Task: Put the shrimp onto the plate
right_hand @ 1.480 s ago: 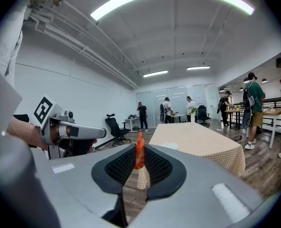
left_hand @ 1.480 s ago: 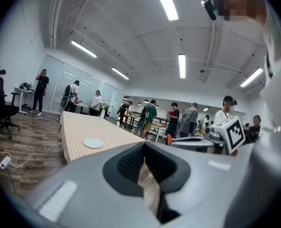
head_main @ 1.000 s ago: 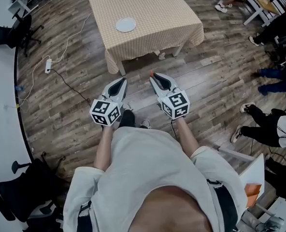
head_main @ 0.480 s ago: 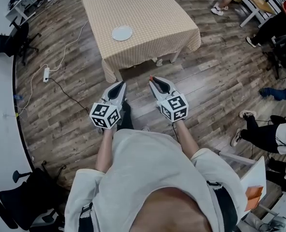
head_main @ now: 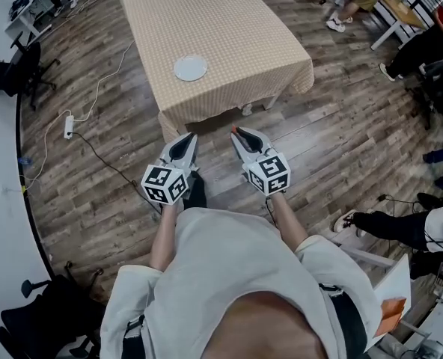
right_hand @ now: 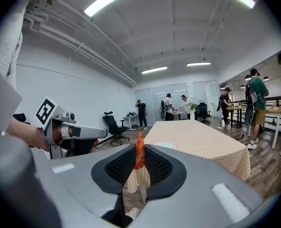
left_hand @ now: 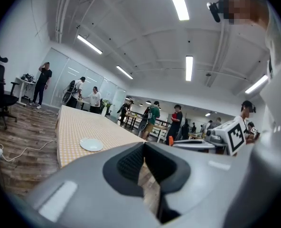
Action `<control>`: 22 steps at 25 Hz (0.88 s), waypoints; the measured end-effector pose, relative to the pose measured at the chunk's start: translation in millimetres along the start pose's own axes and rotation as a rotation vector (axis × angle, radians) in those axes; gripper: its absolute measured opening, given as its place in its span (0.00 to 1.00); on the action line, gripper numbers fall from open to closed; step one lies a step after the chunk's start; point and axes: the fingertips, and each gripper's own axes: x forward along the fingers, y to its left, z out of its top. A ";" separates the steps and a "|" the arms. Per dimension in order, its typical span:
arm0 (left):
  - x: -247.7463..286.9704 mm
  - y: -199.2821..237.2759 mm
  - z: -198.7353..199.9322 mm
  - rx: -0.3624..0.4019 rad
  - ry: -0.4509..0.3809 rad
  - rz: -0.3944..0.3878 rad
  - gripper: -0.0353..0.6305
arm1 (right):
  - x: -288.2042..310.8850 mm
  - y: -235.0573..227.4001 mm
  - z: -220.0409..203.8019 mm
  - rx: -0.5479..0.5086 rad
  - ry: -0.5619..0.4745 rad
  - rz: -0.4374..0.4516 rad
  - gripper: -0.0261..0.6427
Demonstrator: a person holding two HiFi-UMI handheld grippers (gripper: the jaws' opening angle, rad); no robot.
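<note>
A white plate (head_main: pixel 190 68) lies near the front left corner of a table (head_main: pixel 236 21) covered in a beige checked cloth. Both grippers hover over the wooden floor, short of the table's front edge. My right gripper (head_main: pixel 236 131) is shut on a small orange shrimp (head_main: pixel 235 129), which stands upright between the pads (right_hand: pixel 139 151). The plate (right_hand: pixel 163 146) shows just beyond the shrimp in the right gripper view. My left gripper (head_main: pixel 188 136) is beside it, its tips together and nothing between them. In the left gripper view the plate (left_hand: pixel 91 144) lies ahead to the left.
A power strip (head_main: pixel 69 118) and its white cable lie on the floor to the left. Black office chairs (head_main: pixel 12 69) stand at the far left. Seated people's legs (head_main: pixel 386 219) and a desk are at the right. People stand beyond the table's far end (right_hand: pixel 168 107).
The table and plate have drawn closer and lower in the head view. Both grippers keep the same pose, the shrimp still in the right one.
</note>
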 end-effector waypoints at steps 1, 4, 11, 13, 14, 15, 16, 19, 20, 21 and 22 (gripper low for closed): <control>3.8 7.2 1.4 -0.004 0.002 0.000 0.07 | 7.7 -1.5 0.4 0.002 0.004 0.001 0.13; 16.3 32.8 8.0 -0.012 0.005 -0.001 0.07 | 34.9 -5.9 4.9 0.002 0.010 0.014 0.13; 47.3 98.9 33.4 -0.034 0.014 0.001 0.07 | 109.3 -19.5 23.2 -0.003 0.047 0.028 0.13; 54.4 118.7 40.5 -0.044 0.018 0.002 0.07 | 131.0 -20.9 31.0 -0.007 0.055 0.032 0.13; 58.7 128.7 45.5 -0.045 0.020 0.001 0.07 | 142.2 -22.2 35.7 -0.010 0.058 0.033 0.13; 63.5 138.6 52.1 -0.043 0.019 0.000 0.07 | 153.6 -23.8 41.0 -0.012 0.059 0.034 0.13; 68.6 148.5 60.0 -0.040 0.016 -0.003 0.07 | 165.4 -25.9 46.9 -0.014 0.060 0.034 0.12; 82.9 179.7 81.1 -0.037 0.011 -0.014 0.07 | 201.1 -31.5 63.8 -0.018 0.063 0.026 0.13; 87.3 190.5 86.2 -0.038 0.011 -0.018 0.07 | 212.9 -33.4 68.8 -0.019 0.064 0.023 0.13; 91.8 201.4 90.9 -0.039 0.009 -0.021 0.07 | 224.8 -35.6 73.8 -0.022 0.064 0.020 0.13; 96.3 212.0 95.5 -0.039 0.008 -0.025 0.07 | 236.4 -38.2 78.7 -0.026 0.064 0.016 0.13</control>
